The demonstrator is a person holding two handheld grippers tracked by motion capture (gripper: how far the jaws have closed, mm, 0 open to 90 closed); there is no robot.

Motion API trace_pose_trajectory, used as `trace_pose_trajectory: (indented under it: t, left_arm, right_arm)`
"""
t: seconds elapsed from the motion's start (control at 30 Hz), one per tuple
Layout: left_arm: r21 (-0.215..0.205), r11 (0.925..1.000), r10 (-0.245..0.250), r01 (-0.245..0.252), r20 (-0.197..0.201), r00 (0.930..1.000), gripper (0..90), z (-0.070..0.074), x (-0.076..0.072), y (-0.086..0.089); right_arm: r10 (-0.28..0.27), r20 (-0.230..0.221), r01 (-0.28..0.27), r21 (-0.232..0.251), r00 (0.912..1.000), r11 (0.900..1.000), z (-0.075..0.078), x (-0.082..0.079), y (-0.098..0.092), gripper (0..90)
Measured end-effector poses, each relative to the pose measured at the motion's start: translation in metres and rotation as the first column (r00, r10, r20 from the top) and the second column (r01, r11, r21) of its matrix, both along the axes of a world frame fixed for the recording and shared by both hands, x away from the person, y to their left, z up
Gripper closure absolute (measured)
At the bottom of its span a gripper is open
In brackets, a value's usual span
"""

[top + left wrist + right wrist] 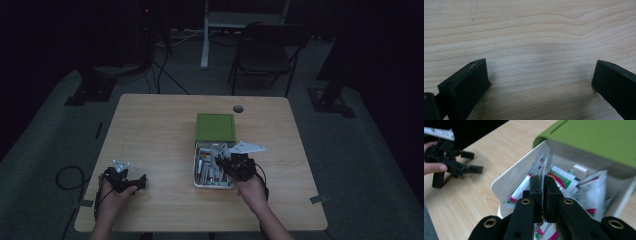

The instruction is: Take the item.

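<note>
Your right gripper (543, 185) is clenched on one thin sachet (547, 162), pinched edge-on between the jaws, centre of the right gripper view. The sachet sticks up out of the white drawer tray (509, 173), which is slid out from under the green box (596, 140) at upper right of that frame. The rest of the sachets (586, 187), white with red and green print, lie loose in a heap in the tray.

High view: the right gripper (220, 159) sits over the tray (196, 170) just right of centre, with the green box (215, 126) directly above it in the frame. Your left gripper (142, 181) rests at lower left on the table (150, 130), well apart from the tray. Left gripper view: its jaws are spread wide over bare wood, nothing between them, so it's released and idle.

Progress, judged: the drawer is out and one sachet is gripped, so the pick is done. The sachet's lower end is hidden behind the jaws, so you can't tell whether it's fully clear of the pile. Left to do: lift it free and set it down somewhere. No sachets lie on the tabletop, so this looks like an early one.
</note>
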State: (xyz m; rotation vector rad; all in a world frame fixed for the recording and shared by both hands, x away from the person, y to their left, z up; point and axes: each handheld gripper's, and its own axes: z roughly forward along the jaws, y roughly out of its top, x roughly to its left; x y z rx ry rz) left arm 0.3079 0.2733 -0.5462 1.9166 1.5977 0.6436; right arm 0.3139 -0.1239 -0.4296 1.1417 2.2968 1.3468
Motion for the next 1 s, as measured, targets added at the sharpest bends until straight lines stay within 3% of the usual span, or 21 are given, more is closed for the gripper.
trace_pose_trajectory:
  t: [0.47,0.77,1.0]
  left_arm:
    - [-0.001,1.0000,0.000,0.000,0.001,1.0000,1.1,0.000,0.000,0.000]
    - [-0.001,1.0000,0.001,-0.001,0.003,1.0000,1.0,0.000,0.000,0.000]
    - [0.000,1.0000,0.000,0.000,0.003,1.0000,1.1,0.000,0.000,0.000]
  right_arm:
    - [-0.090,0.050,0.087,0.052,0.9947,0.995,0.021,0.004,-0.044,87.2]
    - [-0.145,0.060,0.141,0.055,0.9877,0.988,0.022,0.004,-0.069,87.2]
    - [-0.192,0.050,0.189,0.048,0.9802,0.981,0.014,0.005,-0.090,87.2]
